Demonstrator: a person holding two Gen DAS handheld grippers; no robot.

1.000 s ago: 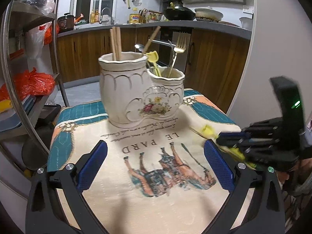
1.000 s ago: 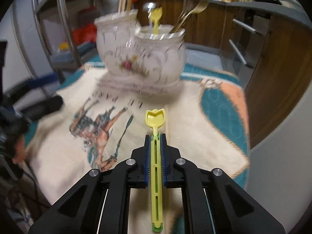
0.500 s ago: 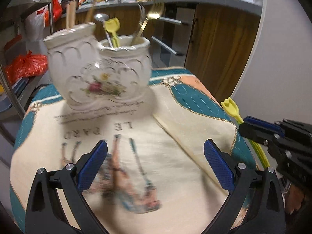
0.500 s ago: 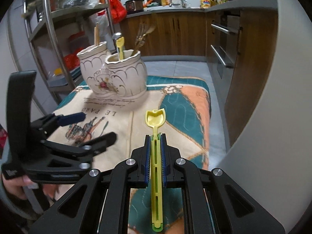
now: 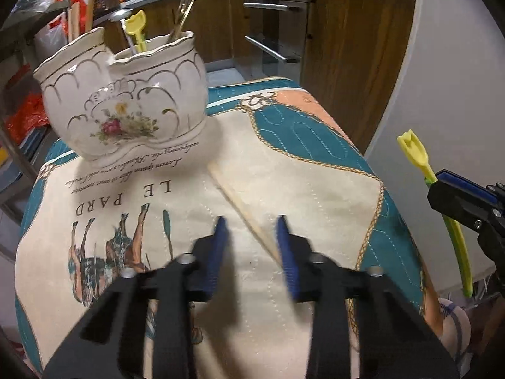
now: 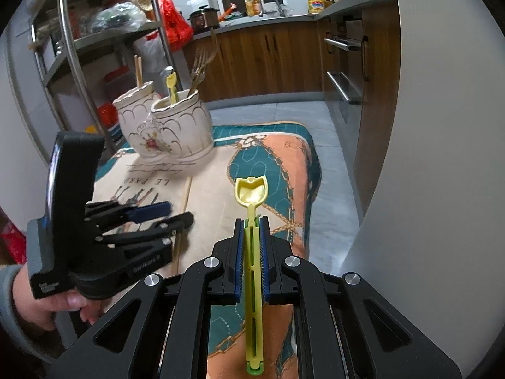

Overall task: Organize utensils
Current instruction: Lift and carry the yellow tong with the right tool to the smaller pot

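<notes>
The right claw (image 6: pixel 251 237) is clamping a yellow plastic spoon (image 6: pixel 252 208) by its slotted handle, bowl pointing forward, holding it in the air off the right edge of the desk (image 5: pixel 315 170), well apart from the ceramic utensil holder (image 5: pixel 126 107). The left claw (image 5: pixel 252 237) is hanging over a single wooden chopstick (image 5: pixel 240 202) lying on the printed cloth, its jaws narrowed to a small gap either side of the stick; whether the pads are touching it I cannot tell, since they are blurred.

The holder's taller pocket is carrying chopsticks, the lower one a fork, a metal spoon and a second yellow spoon (image 5: pixel 136 30).

Risks, as I judge them: the chopstick is thin and lying flat, so the pads may be closing above it, or pinching the cloth and dragging it, which could tug the holder. A grip near one end would likely let the stick swing. The spoon's handle is slotted and flexible, so it may twist in the pads. The lower pocket is crowded, and a careless insertion could snag the fork.
</notes>
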